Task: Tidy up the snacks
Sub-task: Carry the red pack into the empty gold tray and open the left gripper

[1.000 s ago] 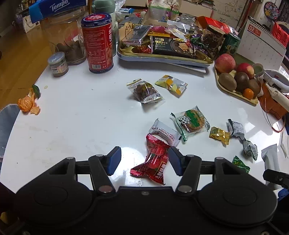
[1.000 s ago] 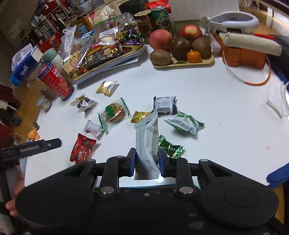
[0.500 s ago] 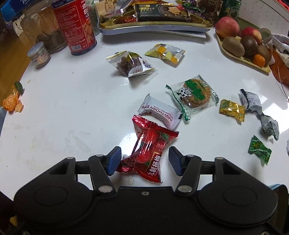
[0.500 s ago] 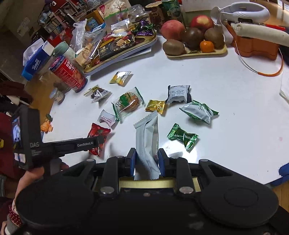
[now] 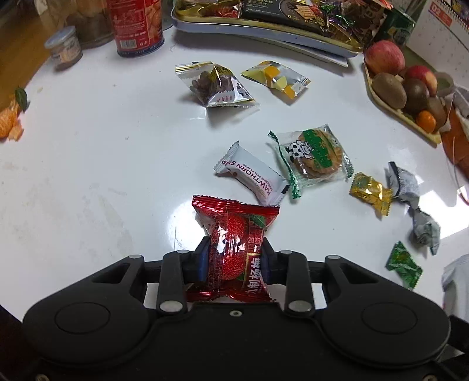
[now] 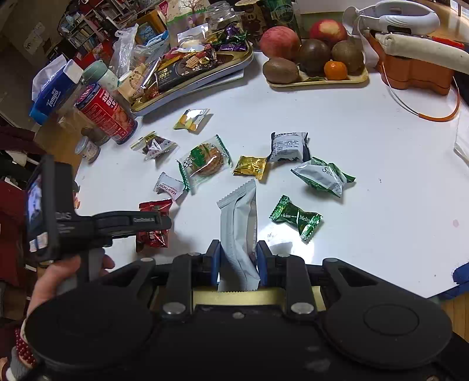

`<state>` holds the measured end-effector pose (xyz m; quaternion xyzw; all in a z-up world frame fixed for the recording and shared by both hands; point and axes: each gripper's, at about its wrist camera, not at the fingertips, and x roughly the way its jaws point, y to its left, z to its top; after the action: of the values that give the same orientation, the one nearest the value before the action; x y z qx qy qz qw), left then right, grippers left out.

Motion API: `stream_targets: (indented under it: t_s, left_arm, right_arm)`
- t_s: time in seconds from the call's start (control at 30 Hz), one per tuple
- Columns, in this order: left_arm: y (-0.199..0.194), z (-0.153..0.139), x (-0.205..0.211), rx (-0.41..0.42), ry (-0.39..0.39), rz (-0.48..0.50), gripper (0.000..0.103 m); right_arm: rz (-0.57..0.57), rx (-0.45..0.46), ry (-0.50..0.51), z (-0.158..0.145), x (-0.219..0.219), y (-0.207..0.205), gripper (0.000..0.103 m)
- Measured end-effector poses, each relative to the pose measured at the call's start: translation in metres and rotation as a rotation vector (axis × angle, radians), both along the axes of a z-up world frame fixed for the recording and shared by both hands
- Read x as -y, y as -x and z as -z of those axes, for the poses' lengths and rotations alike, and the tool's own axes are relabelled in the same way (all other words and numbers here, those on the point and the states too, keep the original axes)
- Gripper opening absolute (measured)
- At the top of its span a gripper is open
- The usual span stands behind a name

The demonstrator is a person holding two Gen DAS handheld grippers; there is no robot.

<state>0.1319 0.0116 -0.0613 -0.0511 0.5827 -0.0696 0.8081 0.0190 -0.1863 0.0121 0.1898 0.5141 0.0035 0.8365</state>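
Left wrist view: my left gripper [image 5: 234,259] has its jaws closing on the red pack [image 5: 234,249], and both blue pads already press its sides, pinching the wrapper at the waist. The pack's far end fans out over the white table [image 5: 102,146]. Just beyond it lies the hawthorn bar [image 5: 249,175], with the biscuit pack [image 5: 312,156] beside that and a gold candy [image 5: 370,192] further right. 2 clear pouches sit nearer the gold tray [image 5: 263,25], which is already heaped with snacks.

From the right wrist I see my right gripper [image 6: 238,262] clamped on the grey sachet [image 6: 239,225], which sticks out forward between the pads. A green candy [image 6: 296,218] lies just right of it on the table. At the left of this view a hand [image 6: 58,278] holds the left gripper over the red pack. A fruit tray [image 6: 319,80] sits at the far edge, right of the gold tray.
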Motion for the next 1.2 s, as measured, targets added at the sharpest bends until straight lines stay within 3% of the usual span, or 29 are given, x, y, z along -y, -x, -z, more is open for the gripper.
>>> stream_targets:
  t_s: [0.07,0.33,0.53,0.73,0.87,1.2]
  left_arm:
    - [0.006,-0.009,-0.003,0.008,0.041,-0.009,0.041]
    - [0.058,-0.048,-0.004,0.145,0.042,0.072,0.041]
    - [0.108,-0.043,-0.01,0.163,0.042,0.128,0.041]
    - [0.149,-0.044,-0.012,0.237,-0.007,0.161,0.041]
    - [0.164,-0.045,-0.007,0.275,-0.01,0.191,0.041]
    - [0.197,-0.038,0.0,0.27,0.031,0.206,0.045]
  right_arm:
    - [0.005,0.003,0.003,0.0,0.0,0.0,0.027]
    - [0.035,0.01,0.016,0.005,0.001,-0.002,0.027]
    - [0.044,0.041,0.041,0.004,0.003,0.009,0.027]
    - [0.042,0.148,0.073,-0.006,0.001,0.043,0.027]
    - [0.043,0.184,0.08,-0.004,0.0,0.068,0.027]
    - [-0.009,0.251,0.117,-0.002,-0.008,0.114,0.027]
